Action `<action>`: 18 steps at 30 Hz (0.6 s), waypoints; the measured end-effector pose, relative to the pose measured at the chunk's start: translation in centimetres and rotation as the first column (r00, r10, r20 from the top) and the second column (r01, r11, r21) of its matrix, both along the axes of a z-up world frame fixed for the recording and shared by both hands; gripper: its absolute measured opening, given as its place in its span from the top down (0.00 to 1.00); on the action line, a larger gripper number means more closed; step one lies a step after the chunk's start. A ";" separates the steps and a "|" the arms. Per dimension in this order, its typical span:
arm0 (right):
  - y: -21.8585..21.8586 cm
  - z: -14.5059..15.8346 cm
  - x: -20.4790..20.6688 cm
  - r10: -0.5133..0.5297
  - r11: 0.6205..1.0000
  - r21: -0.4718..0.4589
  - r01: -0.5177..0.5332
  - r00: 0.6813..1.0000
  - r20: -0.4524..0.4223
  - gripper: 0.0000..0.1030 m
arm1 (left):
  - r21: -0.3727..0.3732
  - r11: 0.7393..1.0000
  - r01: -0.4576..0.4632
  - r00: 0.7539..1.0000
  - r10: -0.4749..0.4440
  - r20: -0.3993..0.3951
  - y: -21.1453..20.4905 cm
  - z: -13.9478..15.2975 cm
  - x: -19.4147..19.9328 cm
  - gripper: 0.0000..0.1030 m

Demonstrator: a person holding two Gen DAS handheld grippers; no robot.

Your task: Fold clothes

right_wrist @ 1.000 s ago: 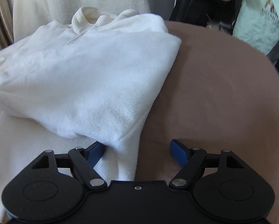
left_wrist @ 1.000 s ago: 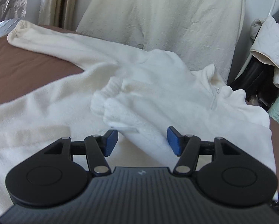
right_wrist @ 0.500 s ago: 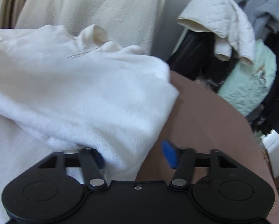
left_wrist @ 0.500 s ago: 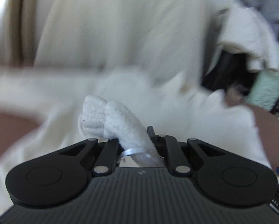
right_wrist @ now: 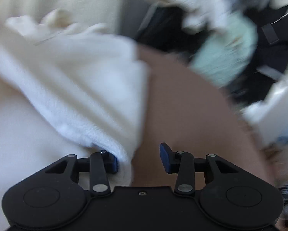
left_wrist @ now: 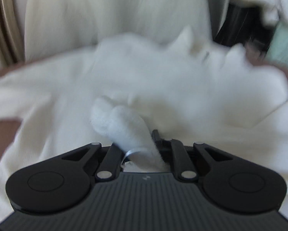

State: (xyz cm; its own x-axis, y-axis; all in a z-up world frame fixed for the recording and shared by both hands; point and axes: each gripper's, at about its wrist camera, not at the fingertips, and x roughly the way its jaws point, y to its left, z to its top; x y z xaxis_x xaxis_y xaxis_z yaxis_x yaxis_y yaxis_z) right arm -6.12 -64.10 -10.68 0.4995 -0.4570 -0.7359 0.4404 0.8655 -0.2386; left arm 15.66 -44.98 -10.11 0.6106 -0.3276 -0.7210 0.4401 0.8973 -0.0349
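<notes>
Brown worktop (right_wrist: 182,104) carries my white fleece pullover (left_wrist: 163,80), spread out and only partly folded. My left claw (left_wrist: 139,144) is clamped on its sleeve cuff (left_wrist: 120,123); my right claw (right_wrist: 139,158) is half-open, the folded side edge (right_wrist: 122,154) against one pad. Sleeves and body remain unfolded, I judge.

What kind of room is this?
Likely a bedroom or laundry corner at home: a white fleece top spread on a brown cloth-covered surface, curtains behind, and clothes piled at the side.
</notes>
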 end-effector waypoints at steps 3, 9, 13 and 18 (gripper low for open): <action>-2.2 2.4 -0.7 0.145 0.979 0.145 -0.146 0.989 0.019 0.49 | 0.016 0.999 0.028 0.999 -0.029 0.030 0.6 0.1 -0.7 0.85; -10.1 5.7 -5.1 0.072 0.804 0.532 -0.264 0.933 0.354 0.26 | -0.109 0.994 -0.026 0.992 0.039 0.120 3.9 2.0 -2.5 0.86; -13.3 5.4 -4.8 -0.043 0.800 0.568 -0.193 0.926 0.374 0.26 | -0.076 0.994 -0.074 0.992 0.081 0.095 6.5 1.9 -3.4 0.87; -16.2 1.1 -1.9 -0.275 0.718 0.694 -0.050 0.895 0.350 0.26 | -0.070 0.997 -0.036 0.999 0.037 0.005 7.4 0.7 -2.7 0.77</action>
